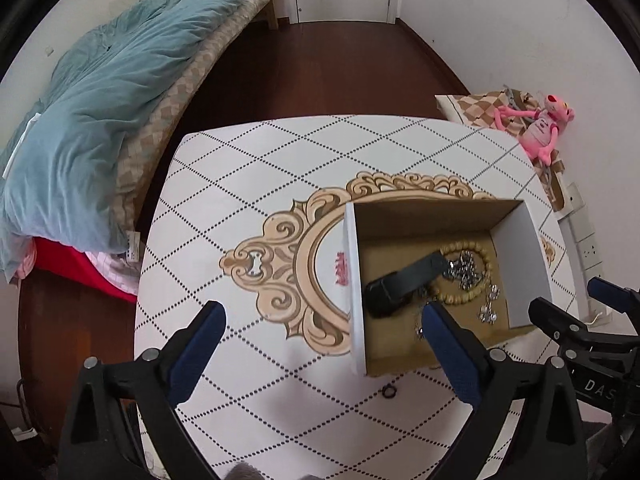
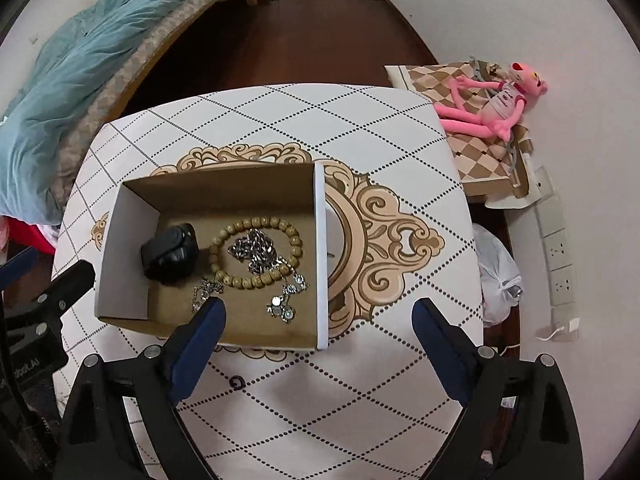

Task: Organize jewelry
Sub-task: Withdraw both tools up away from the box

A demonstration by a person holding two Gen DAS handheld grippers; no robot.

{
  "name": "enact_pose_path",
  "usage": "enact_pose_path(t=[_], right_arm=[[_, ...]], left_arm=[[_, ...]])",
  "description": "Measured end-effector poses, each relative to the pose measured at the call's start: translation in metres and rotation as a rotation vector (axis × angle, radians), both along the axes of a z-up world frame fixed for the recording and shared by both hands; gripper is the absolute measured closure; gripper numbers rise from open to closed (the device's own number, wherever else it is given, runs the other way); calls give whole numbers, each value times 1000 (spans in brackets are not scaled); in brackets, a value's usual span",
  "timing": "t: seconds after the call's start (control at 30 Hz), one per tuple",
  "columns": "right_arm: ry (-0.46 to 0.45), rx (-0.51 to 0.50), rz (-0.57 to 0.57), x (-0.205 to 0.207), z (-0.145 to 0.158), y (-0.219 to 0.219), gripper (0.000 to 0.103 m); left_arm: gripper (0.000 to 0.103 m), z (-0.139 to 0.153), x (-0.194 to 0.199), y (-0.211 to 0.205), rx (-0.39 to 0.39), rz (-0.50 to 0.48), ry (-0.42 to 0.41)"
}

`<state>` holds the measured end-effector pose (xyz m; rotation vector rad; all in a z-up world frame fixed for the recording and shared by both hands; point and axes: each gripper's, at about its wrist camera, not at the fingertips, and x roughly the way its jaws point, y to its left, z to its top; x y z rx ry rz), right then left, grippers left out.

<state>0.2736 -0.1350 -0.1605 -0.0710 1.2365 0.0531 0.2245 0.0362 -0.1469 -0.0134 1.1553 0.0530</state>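
Jewelry box (image 2: 120,240) holding bead bracelet (image 2: 256,252), silver chain (image 2: 256,250), black watch (image 2: 170,254), both grippers (image 1: 322,340) (image 2: 318,332) spread apart, empty, partial "DAS" lettering

Left tool (image 1: 322,342): two blue-padded fingers (image 1: 198,338) spread wide, nothing between them, held up above the surface and tipped down toward it. Black frame behind the pads, with round silver bolts. Right tool (image 2: 318,334): same look, blue pads (image 2: 434,330) far apart, nothing held, also up in the air and pointed down. Both side by side, near each other; right tool's black frame and a blue tip seen at the right edge of the left wrist view.
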Motion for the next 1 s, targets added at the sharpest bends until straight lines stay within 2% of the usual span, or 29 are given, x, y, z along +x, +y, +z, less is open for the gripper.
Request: enact_pose_path(t=[0.17, 0.33, 0.5, 1.0], right_arm=[[-11, 13, -6, -11, 4, 2, 7], [-55, 14, -9, -26, 23, 4, 7], [-117, -2, -18, -44, 47, 8, 7], [-306, -16, -58, -108, 124, -3, 7]], left_arm=[[3, 6, -12, -2, 8, 2, -10], [3, 23, -26, -3, 25, 12, -42], [3, 47, -47, -6, 84, 32, -116], [3, 105, -98, -12, 11, 45, -227]])
